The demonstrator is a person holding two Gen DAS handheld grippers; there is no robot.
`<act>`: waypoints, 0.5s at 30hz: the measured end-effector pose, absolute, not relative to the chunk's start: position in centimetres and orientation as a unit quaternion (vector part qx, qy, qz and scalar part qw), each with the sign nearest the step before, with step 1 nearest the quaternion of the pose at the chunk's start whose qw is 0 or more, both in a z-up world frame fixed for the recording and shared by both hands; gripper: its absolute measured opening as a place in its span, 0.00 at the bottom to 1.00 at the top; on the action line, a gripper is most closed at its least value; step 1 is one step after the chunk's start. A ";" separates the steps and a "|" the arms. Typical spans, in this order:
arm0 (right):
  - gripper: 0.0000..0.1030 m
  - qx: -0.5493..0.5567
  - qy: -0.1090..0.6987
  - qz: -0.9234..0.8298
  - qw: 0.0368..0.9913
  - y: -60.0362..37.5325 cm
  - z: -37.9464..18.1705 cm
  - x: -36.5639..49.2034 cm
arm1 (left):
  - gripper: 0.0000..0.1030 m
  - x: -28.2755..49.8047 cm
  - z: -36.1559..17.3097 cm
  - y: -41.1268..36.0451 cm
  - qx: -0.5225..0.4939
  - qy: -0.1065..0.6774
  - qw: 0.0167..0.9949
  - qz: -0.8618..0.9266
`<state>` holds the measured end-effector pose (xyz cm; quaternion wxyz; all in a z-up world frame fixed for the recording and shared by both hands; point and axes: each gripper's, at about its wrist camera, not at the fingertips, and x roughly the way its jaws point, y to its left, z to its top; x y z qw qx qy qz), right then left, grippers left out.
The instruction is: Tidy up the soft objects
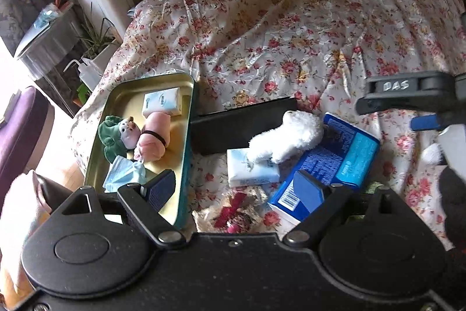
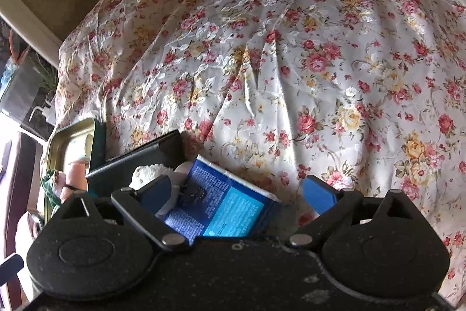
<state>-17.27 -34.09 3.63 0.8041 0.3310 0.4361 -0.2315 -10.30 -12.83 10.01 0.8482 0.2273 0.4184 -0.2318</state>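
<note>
Bed with floral bedspread (image 1: 291,19): white satin-like cloth with red and yellow roses, creased, carrying all items listed.

Open rectangular metal tin (image 1: 122,98), gold inside and teal outside: lying at the left edge of the bed. It is holding a white pocket tissue pack (image 1: 162,105) at the far end, a rolled pink cloth bound by a black hair tie (image 1: 153,137) in the middle, a small green-hooded plush doll (image 1: 118,134) touching the roll's left side, and a crumpled pale blue face mask (image 1: 125,175) at the near end.

Black rectangular lid or case (image 1: 233,127): sitting just right of the tin.

White fluffy plush toy (image 1: 287,136): lying partly over a second white tissue pack (image 1: 253,174) and touching a large blue tissue package (image 1: 335,162) on its right.

Red-and-cream lace item (image 1: 233,212): lying near, below the tissue pack; detail unclear.

Left gripper (image 1: 236,190): hovering over the near items, jaws standing wide apart, nothing between the pads.

Right gripper (image 2: 237,193): hanging over the blue tissue package, jaws spread wide, pads pressing on nothing.
</note>
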 end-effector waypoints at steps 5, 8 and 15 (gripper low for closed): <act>0.95 0.339 0.436 -0.248 0.796 -34.7 3.3 -17.3 | 0.83 -8.8 9.1 -13.1 0.226 0.424 0.844 -0.239; 0.95 0.327 0.436 -0.255 0.799 -34.5 3.5 -17.5 | 0.83 -7.8 8.4 -13.2 0.214 0.427 0.844 -0.245; 0.95 0.312 0.435 -0.263 0.803 -34.2 3.8 -17.3 | 0.83 -6.4 5.1 -13.2 0.166 0.462 0.830 -0.264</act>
